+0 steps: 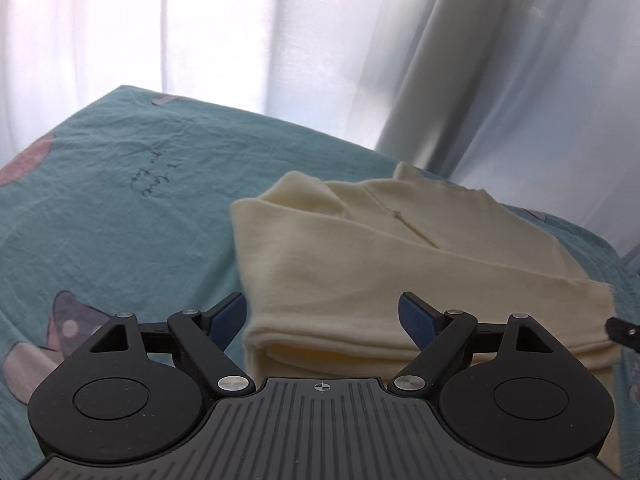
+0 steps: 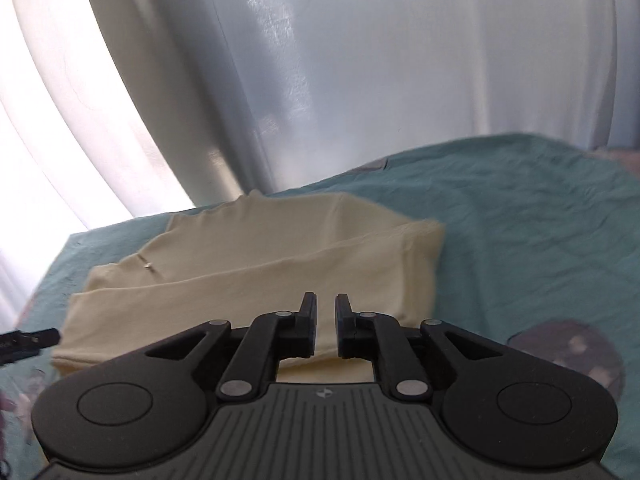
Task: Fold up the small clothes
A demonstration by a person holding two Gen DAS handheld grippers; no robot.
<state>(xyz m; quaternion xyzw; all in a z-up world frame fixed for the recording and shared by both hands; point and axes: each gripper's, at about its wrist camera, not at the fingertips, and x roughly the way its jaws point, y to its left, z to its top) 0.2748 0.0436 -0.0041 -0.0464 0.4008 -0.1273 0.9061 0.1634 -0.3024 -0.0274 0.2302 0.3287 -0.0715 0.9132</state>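
A cream garment (image 1: 360,256) lies folded in layers on a teal bedsheet (image 1: 120,200). My left gripper (image 1: 322,316) is open, its blue pads wide apart, just above the garment's near folded edge, holding nothing. In the right wrist view the same garment (image 2: 260,264) lies ahead. My right gripper (image 2: 326,320) hovers over its near edge with the fingers almost closed, a narrow gap between them and no cloth in it. The tip of the right gripper shows at the right edge of the left wrist view (image 1: 622,330).
White curtains (image 1: 240,32) hang behind the bed's far edge. The sheet (image 2: 540,220) has printed mushroom shapes (image 2: 572,344) and handwriting (image 1: 154,180). Bare sheet lies left of the garment in the left view and right of it in the right view.
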